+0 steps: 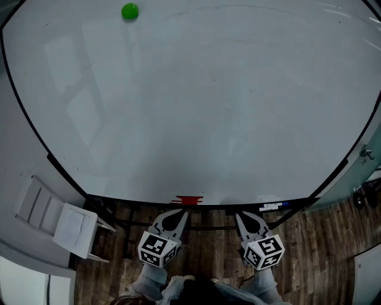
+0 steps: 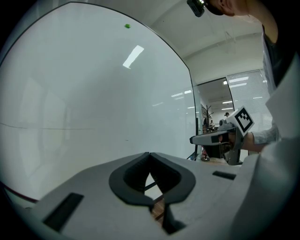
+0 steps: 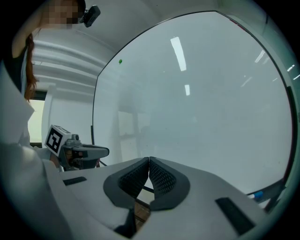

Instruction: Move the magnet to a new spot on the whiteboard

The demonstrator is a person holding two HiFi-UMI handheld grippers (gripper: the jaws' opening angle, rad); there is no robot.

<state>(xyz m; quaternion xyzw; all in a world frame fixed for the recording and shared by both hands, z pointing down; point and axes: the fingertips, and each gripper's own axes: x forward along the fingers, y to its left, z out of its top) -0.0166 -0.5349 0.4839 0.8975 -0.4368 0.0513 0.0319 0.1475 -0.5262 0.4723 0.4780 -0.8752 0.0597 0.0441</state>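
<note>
Head view shows whiteboard [image 1: 190,119], green magnet [image 1: 130,11] top left, wood floor [image 1: 324,238] below.

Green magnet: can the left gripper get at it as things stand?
Probably yes: only bare whiteboard lies between the left gripper and the magnet, nothing blocks it; the gripper is shut and far below.

From the head we look steeply down the whiteboard [image 1: 190,107] from well back, with the left gripper [image 1: 180,212] and right gripper [image 1: 241,215] at our frame's bottom. From each gripper we look along its own jaws, low near the whiteboard's lower edge, facing up it, the other gripper off to one side. All three views share the whiteboard and the green magnet [image 1: 130,11].
</note>
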